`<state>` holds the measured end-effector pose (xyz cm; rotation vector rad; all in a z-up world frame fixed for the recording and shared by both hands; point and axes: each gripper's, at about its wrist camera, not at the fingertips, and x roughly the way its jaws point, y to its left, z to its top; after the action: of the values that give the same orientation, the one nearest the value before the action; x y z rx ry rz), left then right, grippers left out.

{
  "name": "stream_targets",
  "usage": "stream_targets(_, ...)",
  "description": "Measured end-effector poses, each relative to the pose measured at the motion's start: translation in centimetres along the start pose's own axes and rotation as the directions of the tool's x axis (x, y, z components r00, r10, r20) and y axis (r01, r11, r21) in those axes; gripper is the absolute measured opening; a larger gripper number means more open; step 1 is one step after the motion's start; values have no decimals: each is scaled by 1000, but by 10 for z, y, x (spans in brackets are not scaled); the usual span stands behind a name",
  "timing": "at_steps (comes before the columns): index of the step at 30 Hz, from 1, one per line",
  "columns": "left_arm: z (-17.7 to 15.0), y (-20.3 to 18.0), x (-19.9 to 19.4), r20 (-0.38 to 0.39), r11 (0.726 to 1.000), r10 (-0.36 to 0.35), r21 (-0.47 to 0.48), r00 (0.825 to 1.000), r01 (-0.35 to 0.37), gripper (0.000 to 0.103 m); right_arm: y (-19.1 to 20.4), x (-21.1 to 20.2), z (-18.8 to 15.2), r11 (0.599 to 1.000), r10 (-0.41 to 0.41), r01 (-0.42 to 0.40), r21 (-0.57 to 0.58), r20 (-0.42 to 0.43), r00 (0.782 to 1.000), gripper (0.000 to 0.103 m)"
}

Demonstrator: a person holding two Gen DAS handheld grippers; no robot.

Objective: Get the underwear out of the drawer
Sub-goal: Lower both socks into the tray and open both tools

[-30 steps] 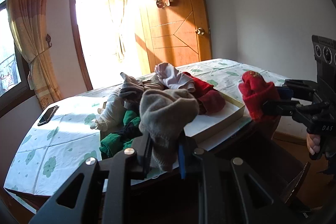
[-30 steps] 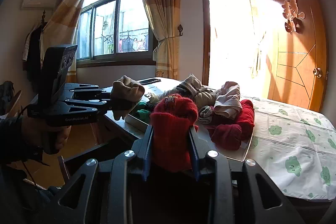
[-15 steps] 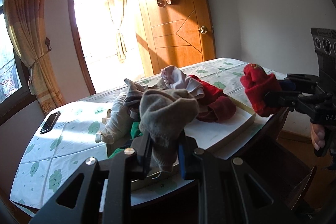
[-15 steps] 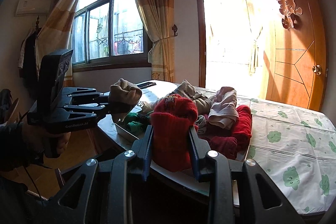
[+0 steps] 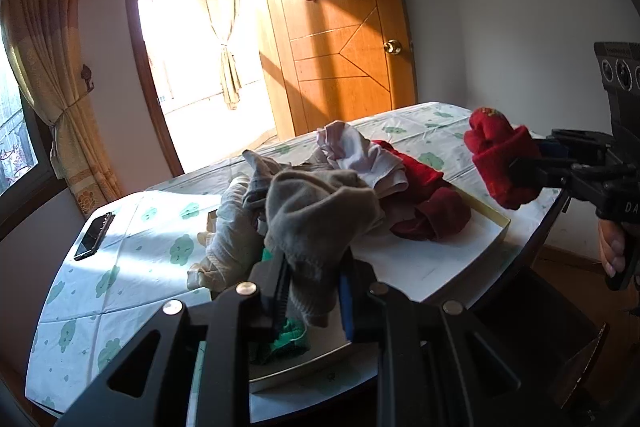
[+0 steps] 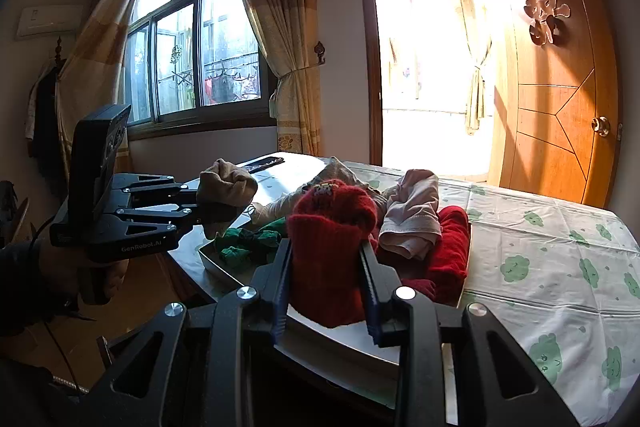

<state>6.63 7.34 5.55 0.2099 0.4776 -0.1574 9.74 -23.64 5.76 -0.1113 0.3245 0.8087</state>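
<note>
My left gripper (image 5: 314, 287) is shut on a grey-beige garment (image 5: 320, 215), held above the shallow white drawer tray (image 5: 472, 247); it also shows in the right wrist view (image 6: 226, 187). My right gripper (image 6: 326, 287) is shut on a red knitted garment (image 6: 328, 251), also seen in the left wrist view (image 5: 502, 163) held above the tray's right end. A pile of clothes lies in the tray: a pale pink piece (image 5: 360, 155), dark red pieces (image 5: 428, 203), green fabric (image 6: 248, 243) and a beige sock (image 5: 232, 239).
The tray (image 6: 224, 267) sits on a table with a white cloth with green prints (image 6: 560, 251). A black phone (image 5: 94, 235) lies at the table's far left. A wooden door (image 5: 344, 39) and a bright doorway stand behind. A dark chair (image 5: 560, 327) is below the table edge.
Both grippers have risen and moved forward over the tray, each still holding its garment. The pile in the tray has not changed.
</note>
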Motion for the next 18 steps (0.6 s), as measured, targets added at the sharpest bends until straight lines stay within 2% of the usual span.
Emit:
stream_targets(8, 11, 0, 33, -77, 999, -39, -11, 996, 39, 19, -15, 25, 11, 998, -5, 8, 57, -54, 999, 33)
stream_targets(18, 15, -6, 69, -159, 999, -53, 0, 986, 54, 19, -36, 74, 11, 990, -2, 25, 135, -170, 985, 33)
